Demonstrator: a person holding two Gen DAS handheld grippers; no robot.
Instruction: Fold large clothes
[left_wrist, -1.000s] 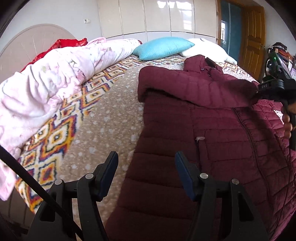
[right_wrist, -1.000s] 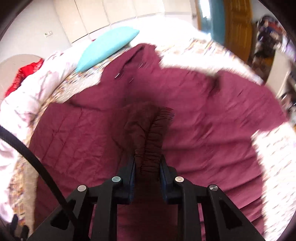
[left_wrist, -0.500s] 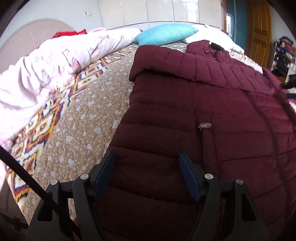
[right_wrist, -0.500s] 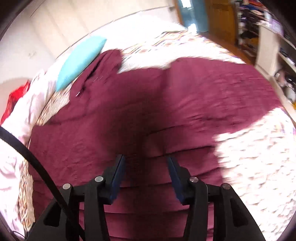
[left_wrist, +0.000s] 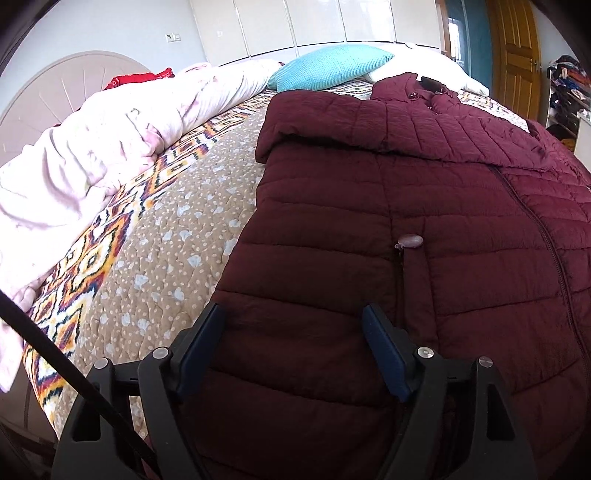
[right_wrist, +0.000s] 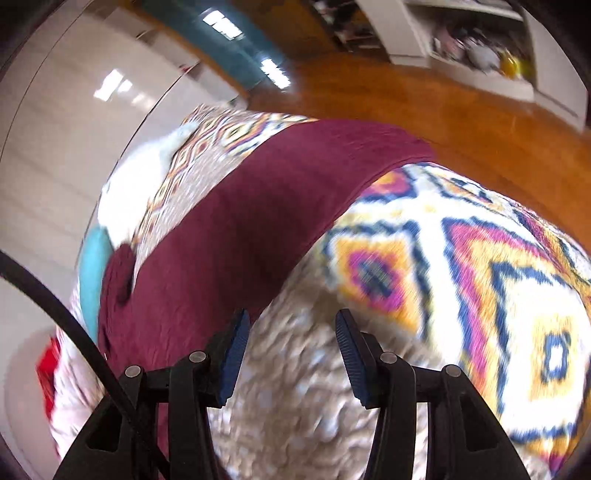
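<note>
A maroon quilted puffer jacket (left_wrist: 424, 192) lies flat on the bed, front up, with one sleeve folded across its chest. My left gripper (left_wrist: 293, 332) is open and empty, low over the jacket's lower left part. In the blurred right wrist view the jacket (right_wrist: 236, 221) runs as a maroon band across the patterned bedspread (right_wrist: 461, 258). My right gripper (right_wrist: 291, 336) is open and empty, over bare bedspread just right of the jacket's edge.
A pink duvet (left_wrist: 103, 147) is bunched along the left of the bed. A turquoise pillow (left_wrist: 328, 66) and a white pillow (left_wrist: 417, 66) lie at the head. Wooden floor (right_wrist: 443, 110) and shelves (right_wrist: 461, 37) lie beyond the bed's right side.
My right gripper let go of the jacket sleeve it was pinching, opened and swung right over the bed's edge. My left gripper moved in lower over the jacket.
</note>
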